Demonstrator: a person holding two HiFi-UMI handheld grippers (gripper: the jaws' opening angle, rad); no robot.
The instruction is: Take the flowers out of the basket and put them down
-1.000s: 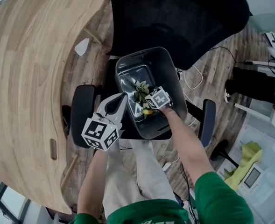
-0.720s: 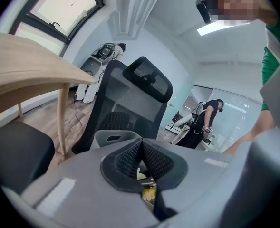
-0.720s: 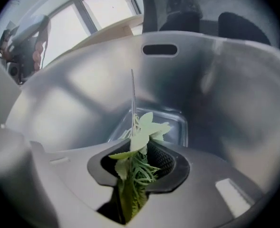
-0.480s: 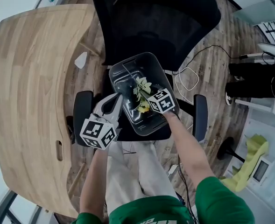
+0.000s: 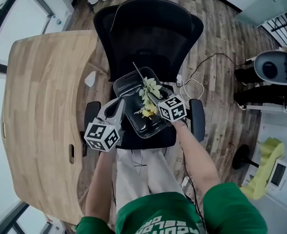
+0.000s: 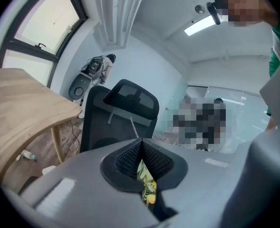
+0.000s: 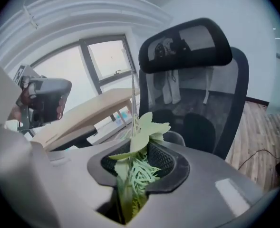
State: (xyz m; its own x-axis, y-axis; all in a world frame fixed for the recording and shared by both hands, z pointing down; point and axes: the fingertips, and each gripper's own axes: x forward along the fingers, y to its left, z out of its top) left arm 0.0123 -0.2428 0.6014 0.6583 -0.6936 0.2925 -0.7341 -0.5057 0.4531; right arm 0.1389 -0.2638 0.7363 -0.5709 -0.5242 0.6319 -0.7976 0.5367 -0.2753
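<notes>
A sprig of artificial flowers (image 5: 148, 94) with pale green leaves, a yellow bloom and a thin stem is pinched in my right gripper (image 5: 155, 107), which is shut on it. The sprig hangs over the dark grey basket (image 5: 133, 117) on the office chair's seat. In the right gripper view the leaves (image 7: 142, 141) fill the gap of the right gripper (image 7: 137, 161). My left gripper (image 5: 121, 105) is at the basket's left rim. Its pads (image 6: 130, 158) meet with nothing between them, and the yellow bloom (image 6: 147, 186) shows beyond them.
The black office chair (image 5: 148, 28) has a tall backrest behind the basket and armrests (image 5: 198, 118) at both sides. A curved wooden table (image 5: 41, 106) lies to the left. Cables (image 5: 194, 89) trail on the wooden floor at the right.
The right gripper has raised the flowers higher over the basket, and the stem now reaches past the far rim. The head view has pulled back. The left gripper keeps its place by the basket.
</notes>
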